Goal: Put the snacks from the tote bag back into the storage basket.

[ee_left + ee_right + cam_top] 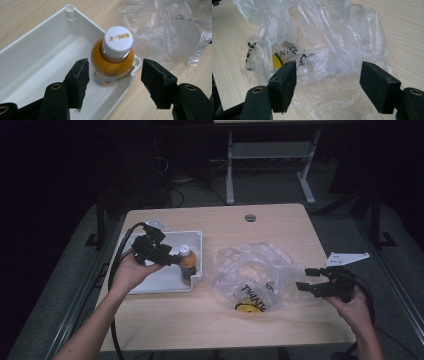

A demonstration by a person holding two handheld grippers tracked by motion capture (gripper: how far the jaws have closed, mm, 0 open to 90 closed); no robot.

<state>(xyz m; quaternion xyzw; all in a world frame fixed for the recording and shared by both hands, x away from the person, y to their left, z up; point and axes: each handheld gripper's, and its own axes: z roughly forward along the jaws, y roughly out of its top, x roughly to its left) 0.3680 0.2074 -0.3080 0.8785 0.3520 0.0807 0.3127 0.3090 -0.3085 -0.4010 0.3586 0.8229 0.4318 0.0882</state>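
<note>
Orange-filled bottle [112, 60] stood in the white tray's [37, 65] corner, probably rigid, slick, best pinched below the cap; left hand-held gripper [113, 83] and right hand-held gripper [328, 86] were released.

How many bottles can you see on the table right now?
1. The orange bottle stands upright in the right end of the white tray, just ahead of the open left gripper. The crumpled plastic bag may hide more.
</note>
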